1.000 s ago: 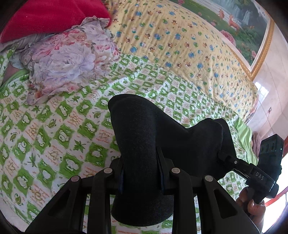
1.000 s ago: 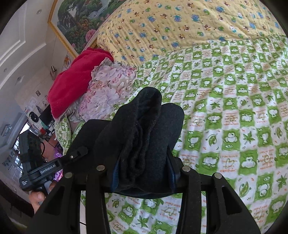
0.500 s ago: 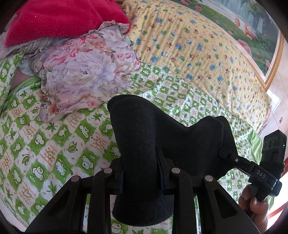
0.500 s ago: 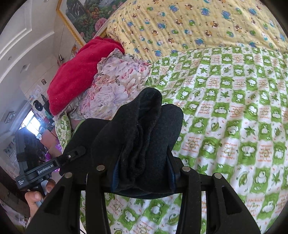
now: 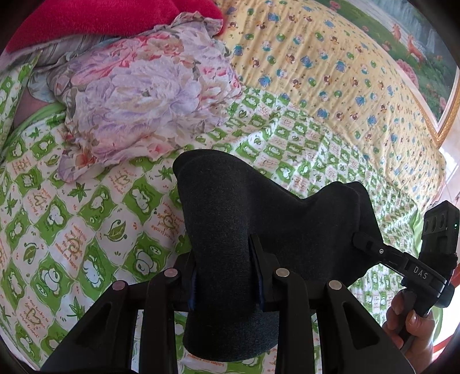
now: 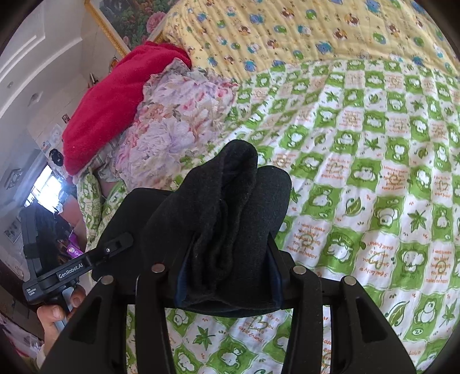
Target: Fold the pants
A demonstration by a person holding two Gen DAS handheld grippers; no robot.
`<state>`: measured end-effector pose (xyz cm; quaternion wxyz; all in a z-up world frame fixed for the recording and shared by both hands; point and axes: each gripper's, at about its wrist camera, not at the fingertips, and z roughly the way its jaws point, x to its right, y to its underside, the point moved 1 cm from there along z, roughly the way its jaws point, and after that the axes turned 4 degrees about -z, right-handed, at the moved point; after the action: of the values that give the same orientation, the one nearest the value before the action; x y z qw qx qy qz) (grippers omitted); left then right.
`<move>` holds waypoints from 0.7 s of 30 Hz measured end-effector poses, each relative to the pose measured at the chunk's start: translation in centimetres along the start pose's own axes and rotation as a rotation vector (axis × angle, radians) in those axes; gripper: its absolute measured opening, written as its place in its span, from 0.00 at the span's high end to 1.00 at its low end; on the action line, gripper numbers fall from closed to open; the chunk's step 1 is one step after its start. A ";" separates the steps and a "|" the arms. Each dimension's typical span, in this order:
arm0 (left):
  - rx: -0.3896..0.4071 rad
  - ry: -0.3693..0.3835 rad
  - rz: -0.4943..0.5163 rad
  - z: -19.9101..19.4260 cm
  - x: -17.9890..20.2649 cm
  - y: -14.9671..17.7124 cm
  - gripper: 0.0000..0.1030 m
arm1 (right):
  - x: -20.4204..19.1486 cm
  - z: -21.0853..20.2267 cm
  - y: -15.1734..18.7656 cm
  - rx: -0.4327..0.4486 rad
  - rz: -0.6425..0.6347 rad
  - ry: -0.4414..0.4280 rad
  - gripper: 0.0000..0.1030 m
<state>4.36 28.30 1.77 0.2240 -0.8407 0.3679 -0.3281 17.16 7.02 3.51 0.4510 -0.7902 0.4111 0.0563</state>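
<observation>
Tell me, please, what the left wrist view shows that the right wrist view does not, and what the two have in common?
Only the left wrist view: a smooth rounded fold of the dark charcoal knit pants between the left gripper jaws, and a landscape painting with deer.
Only the right wrist view: a bunched, creased wad of the same pants in the right gripper, and a cluttered room corner with a bright window.
Both: jaws opening with cloth between them, green-and-white checked bedsheet, yellow cartoon-print quilt, floral pillow, red fleece blanket.
</observation>
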 end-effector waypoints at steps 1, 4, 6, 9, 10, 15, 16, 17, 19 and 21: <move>-0.006 -0.002 -0.004 0.2 -0.2 0.1 0.66 | 0.2 0.1 0.2 -0.005 0.002 0.007 0.50; -0.017 -0.005 -0.013 0.4 -0.6 0.5 0.55 | 0.8 0.3 0.7 -0.014 0.010 0.025 0.42; -0.017 -0.020 -0.003 0.5 -0.7 0.7 0.44 | 1.2 0.4 1.0 -0.017 0.017 0.024 0.40; -0.011 -0.040 0.019 0.4 -0.7 1.1 0.36 | 1.7 0.4 1.3 -0.016 0.021 0.029 0.37; -0.012 -0.041 0.023 0.3 -0.7 1.2 0.34 | 1.8 0.4 1.5 -0.016 0.023 0.030 0.37; -0.006 -0.036 0.016 -0.5 -1.0 1.4 0.29 | 1.7 -0.2 1.6 -0.014 0.034 0.018 0.32; -0.003 -0.036 0.016 -0.6 -1.0 1.5 0.28 | 1.7 -0.4 1.6 -0.012 0.035 0.012 0.31; -0.002 -0.036 0.015 -0.8 -1.0 1.5 0.27 | 1.5 -0.7 1.6 -0.005 0.036 0.002 0.27; -0.001 -0.032 0.015 -1.2 -1.1 1.7 0.25 | 1.3 -1.4 1.7 0.020 0.037 -0.027 0.22; -0.003 -0.027 0.018 -1.6 -1.2 1.9 0.24 | 1.0 -2.2 1.8 0.041 0.029 -0.054 0.19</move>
<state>1.74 27.85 1.20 0.2307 -0.8421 0.3728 -0.3141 15.92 4.33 3.16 0.4771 -0.7728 0.4115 0.0757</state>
